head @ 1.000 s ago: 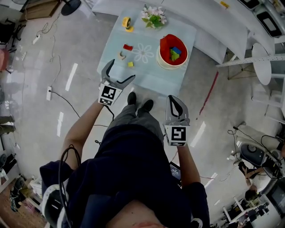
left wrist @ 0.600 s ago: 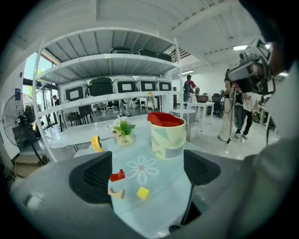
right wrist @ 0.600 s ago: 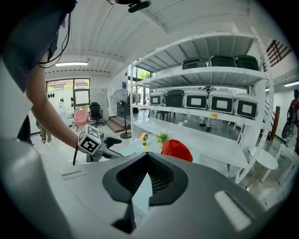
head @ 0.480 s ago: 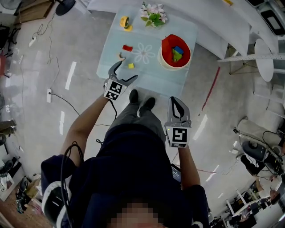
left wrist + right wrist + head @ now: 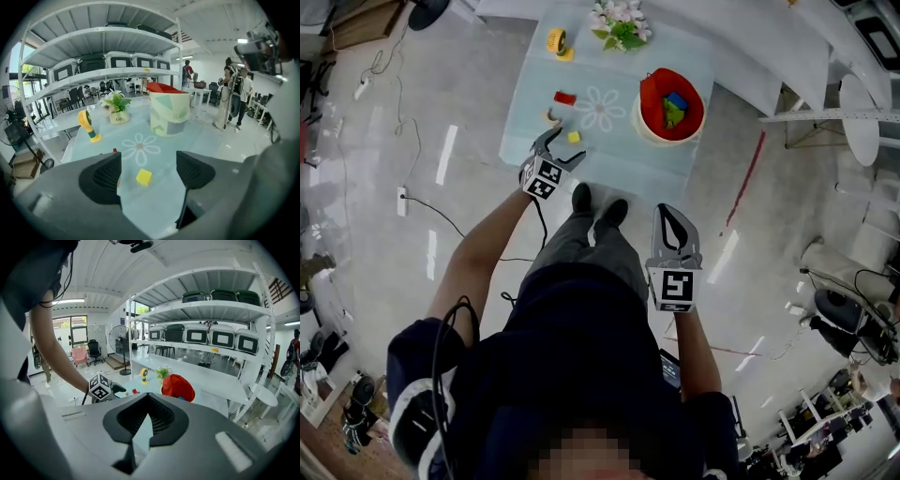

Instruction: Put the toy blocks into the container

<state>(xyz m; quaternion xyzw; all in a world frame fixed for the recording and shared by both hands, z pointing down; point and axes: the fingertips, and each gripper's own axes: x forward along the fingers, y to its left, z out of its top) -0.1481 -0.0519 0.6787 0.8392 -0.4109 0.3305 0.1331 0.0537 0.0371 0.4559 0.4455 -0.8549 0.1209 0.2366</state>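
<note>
A yellow block (image 5: pixel 574 137) lies on the pale blue table (image 5: pixel 628 164), with a red block (image 5: pixel 565 97) and a beige block (image 5: pixel 551 117) farther back. My left gripper (image 5: pixel 565 146) reaches over the table's near edge. Its jaws are closing, and the yellow block (image 5: pixel 144 177) sits on the tabletop between and just ahead of them, untouched by the left gripper (image 5: pixel 147 165). The red-lined cream container (image 5: pixel 670 103) holds blue and green blocks. My right gripper (image 5: pixel 672 217) hangs shut and empty over the floor, short of the table; the right gripper (image 5: pixel 149 417) shows its jaws meeting.
A yellow hand fan (image 5: pixel 556 41) and a small potted plant (image 5: pixel 621 28) stand at the table's far edge. The container (image 5: pixel 168 112) is ahead to the right of the left gripper. White tables (image 5: pixel 787 56) and shelving surround the area; cables run across the floor at left.
My left gripper has moved forward from the floor side to the table's near edge, over the yellow block, and its jaws have narrowed. The right gripper has stayed put.
</note>
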